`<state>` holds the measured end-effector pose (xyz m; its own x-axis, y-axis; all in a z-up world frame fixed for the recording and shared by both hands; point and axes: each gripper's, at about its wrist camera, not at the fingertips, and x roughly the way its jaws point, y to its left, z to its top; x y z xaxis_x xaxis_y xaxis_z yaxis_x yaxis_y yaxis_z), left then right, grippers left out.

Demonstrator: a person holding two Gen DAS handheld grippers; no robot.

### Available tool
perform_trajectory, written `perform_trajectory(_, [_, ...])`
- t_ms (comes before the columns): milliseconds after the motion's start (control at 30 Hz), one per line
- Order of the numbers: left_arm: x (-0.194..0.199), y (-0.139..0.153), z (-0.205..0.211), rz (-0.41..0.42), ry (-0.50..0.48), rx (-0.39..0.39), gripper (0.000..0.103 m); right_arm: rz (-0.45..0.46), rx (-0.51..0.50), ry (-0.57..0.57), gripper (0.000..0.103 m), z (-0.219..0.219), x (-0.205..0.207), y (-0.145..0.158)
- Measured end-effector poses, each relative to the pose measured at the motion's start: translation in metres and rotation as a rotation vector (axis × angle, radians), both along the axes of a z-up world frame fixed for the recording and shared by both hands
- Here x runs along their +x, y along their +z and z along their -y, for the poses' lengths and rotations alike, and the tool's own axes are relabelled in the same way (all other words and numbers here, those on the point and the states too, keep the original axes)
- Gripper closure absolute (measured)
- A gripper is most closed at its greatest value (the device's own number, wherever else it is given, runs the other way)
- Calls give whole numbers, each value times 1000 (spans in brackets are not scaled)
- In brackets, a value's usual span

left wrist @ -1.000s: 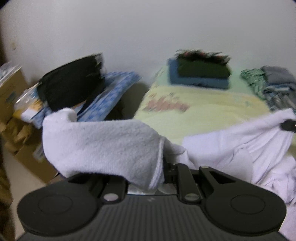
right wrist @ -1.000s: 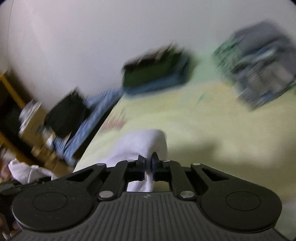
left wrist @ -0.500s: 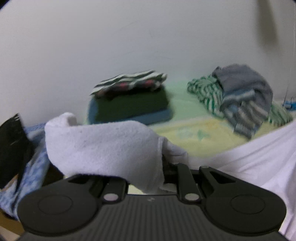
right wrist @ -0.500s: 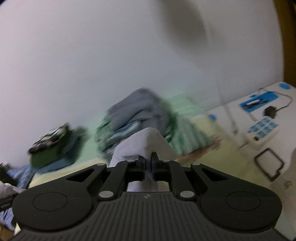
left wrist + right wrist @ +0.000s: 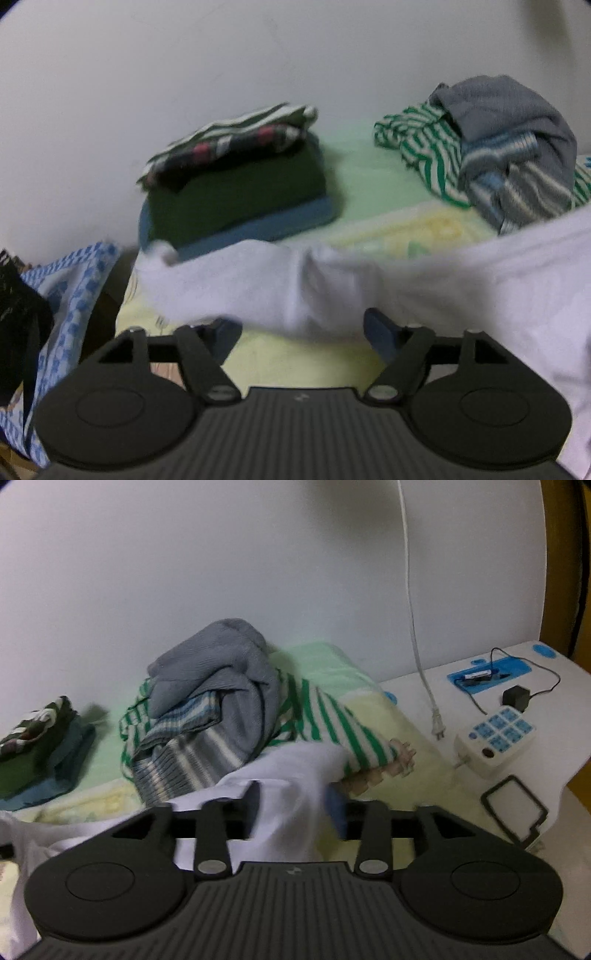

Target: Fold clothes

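A white garment (image 5: 295, 288) lies stretched across the yellow-green bed (image 5: 295, 365), blurred as it drops. My left gripper (image 5: 301, 330) is just short of its near edge. Its jaws are opening and stand wide apart, and no pad presses on the cloth. In the right wrist view the other end of the white garment (image 5: 291, 782) runs between the fingers of my right gripper (image 5: 295, 806). Those jaws are opening too, and the cloth hangs loose between them. The blue pad of the right finger (image 5: 337, 806) is bare.
A folded stack (image 5: 236, 184) sits at the back by the wall. An unfolded pile of grey and green-striped clothes (image 5: 221, 701) lies close beyond the right gripper. A white table (image 5: 424, 709) on the right holds a power strip (image 5: 495, 734) and cables. A blue checked cloth (image 5: 66, 295) lies left of the bed.
Both grippers were shut on the white garment; now both stand apart and the cloth has slipped out onto the bed. Both views swung right, towards the clothes pile and the table.
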<state>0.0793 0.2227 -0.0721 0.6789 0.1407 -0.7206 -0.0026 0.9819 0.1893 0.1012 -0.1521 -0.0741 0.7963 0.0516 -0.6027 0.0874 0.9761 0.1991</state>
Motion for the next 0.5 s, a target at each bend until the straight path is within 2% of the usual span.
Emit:
perform_trajectory(133, [-37,-1,-4,-21,1,-25,23,-59,12,71,48,-2,-24,-4])
perform_trajectory(233, [-73,1,3,-28,-28,-46,15,-127,68,190,48,-11,-64,-1])
perform_trajectory(367, [-128,8,9,-45,-93,-148,4,-198,170,379,45,-36,-99,1])
perform_trajectory(500, [-175,6,34,-69,-175,-195,1,-250,233,492,43,-70,-108,-2])
